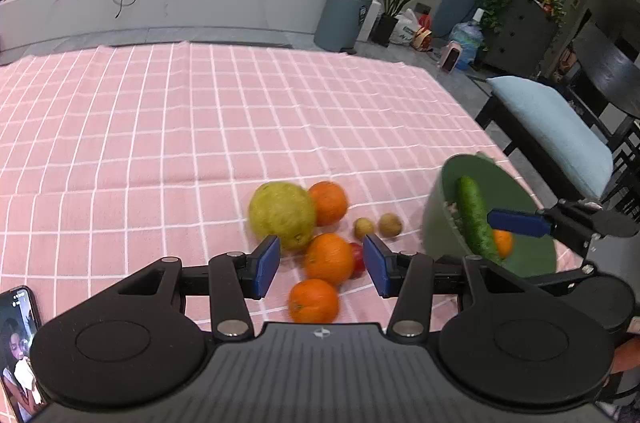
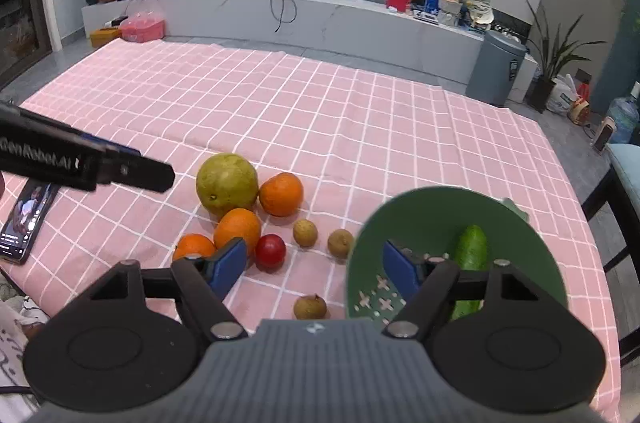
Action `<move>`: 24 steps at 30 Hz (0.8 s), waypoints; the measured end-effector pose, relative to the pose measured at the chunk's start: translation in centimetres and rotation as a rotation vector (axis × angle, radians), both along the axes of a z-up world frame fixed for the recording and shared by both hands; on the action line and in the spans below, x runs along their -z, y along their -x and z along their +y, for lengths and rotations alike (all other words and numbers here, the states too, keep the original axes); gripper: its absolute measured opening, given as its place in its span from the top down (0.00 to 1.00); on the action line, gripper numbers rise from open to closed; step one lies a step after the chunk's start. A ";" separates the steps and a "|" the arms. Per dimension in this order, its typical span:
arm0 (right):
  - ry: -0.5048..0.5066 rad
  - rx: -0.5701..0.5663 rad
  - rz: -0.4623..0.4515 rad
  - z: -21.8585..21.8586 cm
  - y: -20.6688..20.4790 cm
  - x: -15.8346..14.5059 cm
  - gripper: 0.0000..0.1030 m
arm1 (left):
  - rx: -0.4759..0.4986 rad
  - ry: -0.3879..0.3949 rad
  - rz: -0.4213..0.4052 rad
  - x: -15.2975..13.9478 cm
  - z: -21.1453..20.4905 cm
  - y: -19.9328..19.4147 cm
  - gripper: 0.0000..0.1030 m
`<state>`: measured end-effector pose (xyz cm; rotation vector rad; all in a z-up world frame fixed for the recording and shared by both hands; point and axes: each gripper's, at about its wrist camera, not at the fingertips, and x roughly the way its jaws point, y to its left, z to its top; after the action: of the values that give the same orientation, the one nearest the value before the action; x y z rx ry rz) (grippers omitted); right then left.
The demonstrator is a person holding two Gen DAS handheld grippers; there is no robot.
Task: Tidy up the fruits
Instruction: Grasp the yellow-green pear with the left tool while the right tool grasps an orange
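Loose fruit lies on the pink checked cloth: a big yellow-green pomelo [image 1: 282, 213] [image 2: 226, 183], three oranges [image 1: 328, 258] [image 2: 237, 229], a small red fruit [image 2: 270, 250] and small brown longans [image 1: 390, 224] [image 2: 305, 232]. A green strainer bowl [image 1: 512, 183] [image 2: 420, 215] at the right holds a cucumber [image 1: 474, 214] [image 2: 472, 249] and an orange [image 1: 503, 243]. My left gripper [image 1: 323, 263] is open and empty, above the middle orange. My right gripper [image 2: 316, 265] is open and empty, its right finger over the bowl's rim.
A phone [image 2: 25, 223] with a lit screen lies at the cloth's left edge. A chair with a blue cushion [image 1: 552, 127] stands off the table's right side. A grey bin [image 2: 495, 67] and a long white cabinet stand beyond the far edge.
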<state>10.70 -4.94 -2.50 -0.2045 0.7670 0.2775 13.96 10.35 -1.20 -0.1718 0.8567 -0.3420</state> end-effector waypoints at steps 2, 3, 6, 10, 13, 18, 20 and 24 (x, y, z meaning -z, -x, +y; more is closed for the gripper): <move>0.003 -0.012 0.008 0.4 -0.5 0.3 0.35 | -0.011 0.001 0.012 0.7 0.2 -0.4 0.45; 0.005 -0.017 0.012 0.6 -0.8 0.5 0.36 | -0.016 0.004 0.016 1.0 0.4 -0.7 0.45; 0.014 -0.027 0.024 1.3 -1.8 1.2 0.38 | -0.031 0.005 0.016 1.7 0.6 -1.2 0.35; 0.030 -0.025 0.038 1.9 -3.2 1.9 0.42 | -0.045 -0.006 0.015 2.6 0.3 -2.3 0.27; 0.035 -0.024 0.042 2.2 -4.3 2.3 0.42 | -0.056 -0.003 0.032 3.4 0.4 -3.3 0.23; 0.048 -0.028 0.044 2.7 -6.0 2.9 0.46 | -0.065 0.027 0.056 4.7 0.6 -4.6 0.19; 0.056 -0.034 0.049 2.9 -6.7 3.2 0.48 | -0.069 0.038 0.063 5.1 0.8 -4.9 0.19; 0.077 -0.048 0.060 3.2 -7.7 3.9 0.50 | -0.076 0.078 0.078 5.8 1.5 -5.4 0.19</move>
<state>18.42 -1.70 -6.36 -0.2882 0.8333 0.3011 19.37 11.83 -7.00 -0.2911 0.9118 -0.2994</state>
